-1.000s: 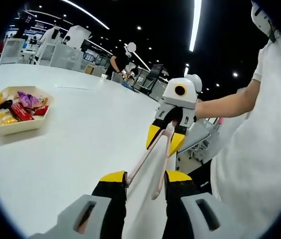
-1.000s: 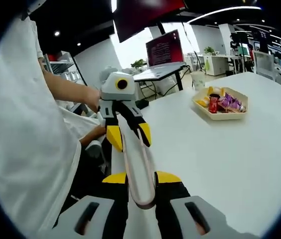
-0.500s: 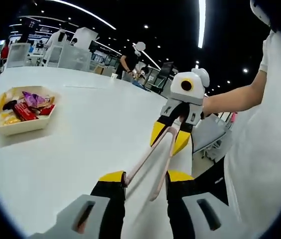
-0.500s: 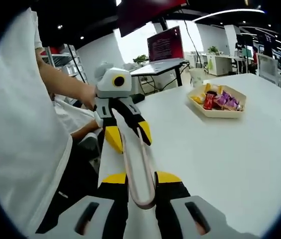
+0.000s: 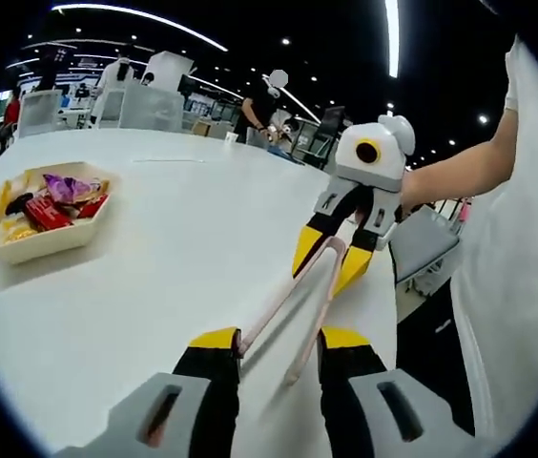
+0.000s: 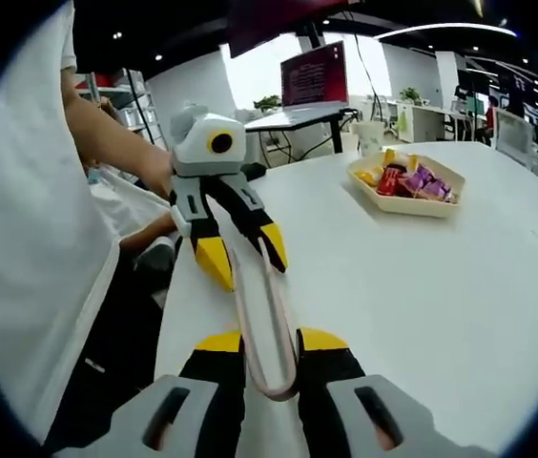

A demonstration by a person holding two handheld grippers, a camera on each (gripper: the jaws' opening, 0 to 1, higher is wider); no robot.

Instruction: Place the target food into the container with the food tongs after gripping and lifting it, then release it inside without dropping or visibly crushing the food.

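Held jointly above white surface (image 5: 155, 277) for regrip: pale pink plastic food tongs (image 5: 293, 296), handle end clamped in right tool (image 6: 259, 348), tip end apparently gripped by left tool (image 5: 279, 345); beige hexagonal tray of wrapped snacks (image 5: 45, 243) well apart.

Open-plan office: desks (image 6: 298, 116), a monitor (image 6: 312, 74), ceiling strip lights (image 5: 391, 36)
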